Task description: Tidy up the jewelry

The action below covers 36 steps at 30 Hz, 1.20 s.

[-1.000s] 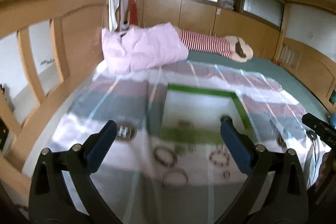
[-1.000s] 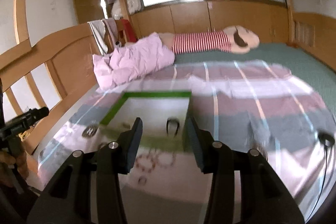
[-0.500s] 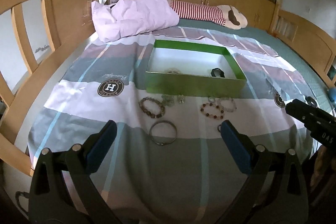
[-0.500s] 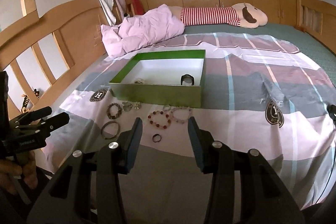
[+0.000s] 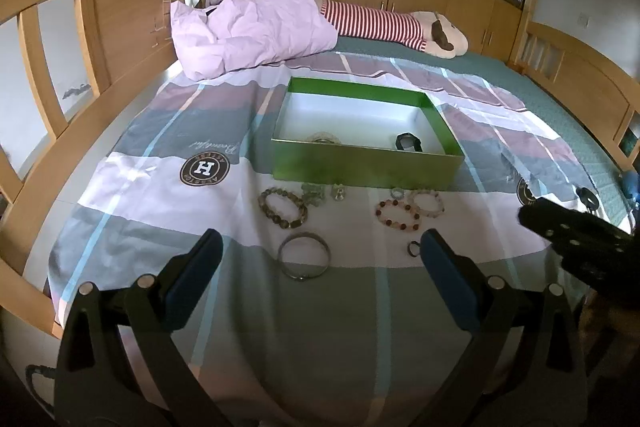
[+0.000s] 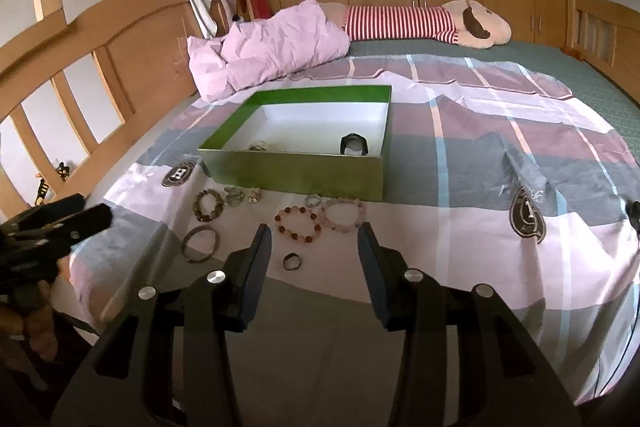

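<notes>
Both tools hover over the bed, empty: the left tool (image 5: 316,267) spread wide, the right tool (image 6: 314,259) partly apart. Bracelets (image 5: 282,207), a bangle (image 5: 304,261) and a ring (image 6: 291,261) lie on the sheet (image 5: 120,195) before the green box (image 5: 366,169).

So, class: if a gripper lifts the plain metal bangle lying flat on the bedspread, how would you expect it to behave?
The metal bangle looks like a rigid, smooth hoop, so it probably keeps its shape but may slip between pads. It lies flat on the soft bedspread, so getting a finger under it could be awkward. Set on edge, it would likely roll.
</notes>
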Each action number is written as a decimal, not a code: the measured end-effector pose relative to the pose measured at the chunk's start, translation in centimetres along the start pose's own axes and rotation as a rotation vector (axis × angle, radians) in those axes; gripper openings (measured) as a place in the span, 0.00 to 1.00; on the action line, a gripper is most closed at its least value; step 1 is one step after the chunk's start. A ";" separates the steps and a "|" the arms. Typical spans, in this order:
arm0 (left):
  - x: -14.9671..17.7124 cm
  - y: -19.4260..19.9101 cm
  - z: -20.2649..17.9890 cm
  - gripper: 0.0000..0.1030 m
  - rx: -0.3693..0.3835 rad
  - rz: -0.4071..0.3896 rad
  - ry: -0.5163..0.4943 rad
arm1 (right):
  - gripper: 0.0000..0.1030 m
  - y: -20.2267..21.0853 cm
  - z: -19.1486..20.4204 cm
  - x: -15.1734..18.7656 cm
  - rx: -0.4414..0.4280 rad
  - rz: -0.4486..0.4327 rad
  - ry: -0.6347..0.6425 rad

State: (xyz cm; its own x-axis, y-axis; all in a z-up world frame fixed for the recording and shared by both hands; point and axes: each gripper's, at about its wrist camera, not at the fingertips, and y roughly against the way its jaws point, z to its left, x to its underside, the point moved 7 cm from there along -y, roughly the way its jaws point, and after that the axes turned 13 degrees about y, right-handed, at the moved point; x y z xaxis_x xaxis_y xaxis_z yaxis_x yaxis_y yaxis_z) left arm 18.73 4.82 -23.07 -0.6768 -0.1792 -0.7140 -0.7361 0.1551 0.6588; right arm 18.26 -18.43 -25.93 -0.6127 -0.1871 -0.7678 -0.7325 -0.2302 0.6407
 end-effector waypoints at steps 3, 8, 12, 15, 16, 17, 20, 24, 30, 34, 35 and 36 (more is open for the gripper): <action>0.0 -0.3 -0.1 0.95 0.003 0.007 0.000 | 0.43 -2.3 0.0 0.1 0.013 0.031 0.018; 0.1 -0.6 -0.1 0.95 0.009 0.022 0.001 | 0.43 -5.9 0.2 0.6 0.018 0.086 0.035; 0.3 -0.9 0.0 0.95 0.011 0.037 0.006 | 0.43 -8.4 -0.4 1.3 0.031 0.138 0.012; 0.4 -1.1 0.0 0.95 0.010 0.045 0.001 | 0.43 -10.4 -0.9 1.4 0.068 0.169 0.022; 0.4 -1.1 0.0 0.95 0.010 0.047 0.001 | 0.43 -10.9 -1.1 1.4 0.073 0.174 0.020; 0.4 -1.2 0.0 0.95 0.012 0.049 0.002 | 0.43 -11.7 -1.3 1.4 0.088 0.181 0.022; 0.4 -1.2 -0.1 0.95 0.014 0.052 0.002 | 0.43 -13.9 -2.2 1.3 0.137 0.200 0.026; 0.6 -1.5 -0.3 0.95 0.014 0.061 -0.006 | 0.33 -15.8 -3.2 1.9 0.148 0.242 0.006; 0.7 -1.7 -0.7 0.95 0.018 0.064 -0.018 | 0.08 -16.5 -2.8 2.0 0.132 0.256 0.033; 0.6 -1.7 -0.7 0.95 0.016 0.063 -0.018 | 0.08 -15.9 -2.3 2.0 0.122 0.245 0.043; 0.6 -1.8 -0.7 0.95 0.015 0.066 -0.017 | 0.08 -15.6 -2.2 1.9 0.115 0.239 0.040; 0.7 -1.8 -0.7 0.95 0.014 0.069 -0.015 | 0.08 -15.3 -2.1 1.8 0.111 0.232 0.038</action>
State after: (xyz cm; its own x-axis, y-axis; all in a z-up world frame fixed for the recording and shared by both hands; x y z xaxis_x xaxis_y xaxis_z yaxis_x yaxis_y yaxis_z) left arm 19.63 3.75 -24.60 -0.7260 -0.1532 -0.6704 -0.6875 0.1797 0.7036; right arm 28.97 -17.25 -37.15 -0.7581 -0.2594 -0.5983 -0.6028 -0.0715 0.7947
